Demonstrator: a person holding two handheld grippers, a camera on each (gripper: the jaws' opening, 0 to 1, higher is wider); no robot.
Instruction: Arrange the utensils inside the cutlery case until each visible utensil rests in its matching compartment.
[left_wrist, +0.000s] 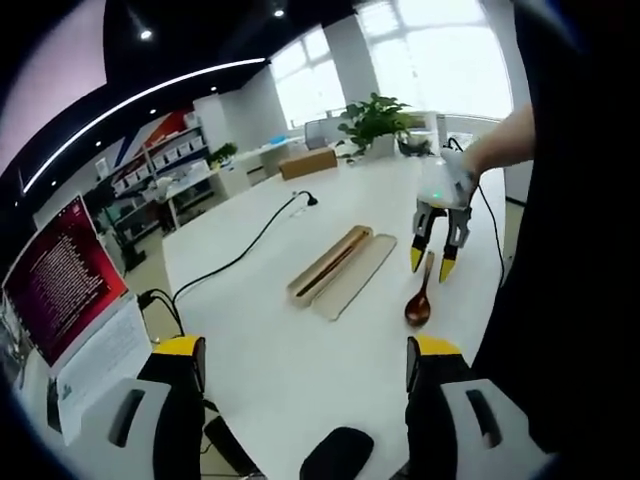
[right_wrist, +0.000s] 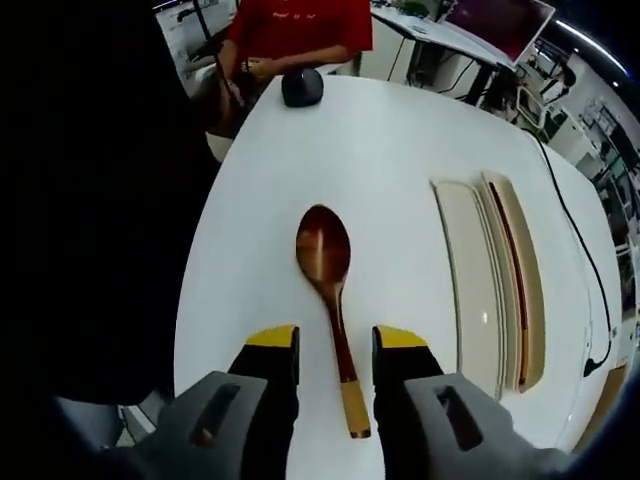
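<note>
Right gripper (right_wrist: 335, 352), jaws parted, straddles the handle of the wooden spoon (right_wrist: 330, 290), aligned for a pinch. The spoon lies on the desk (right_wrist: 400, 160) just beside the open cutlery case (right_wrist: 490, 280). Left gripper (left_wrist: 305, 360) waits open, well short of the case.

One wooden spoon (right_wrist: 327, 280), one open cutlery case (left_wrist: 341, 266), one black mouse (right_wrist: 302, 87), one potted plant (left_wrist: 375, 121), one cardboard box (left_wrist: 308, 163), two grippers.
</note>
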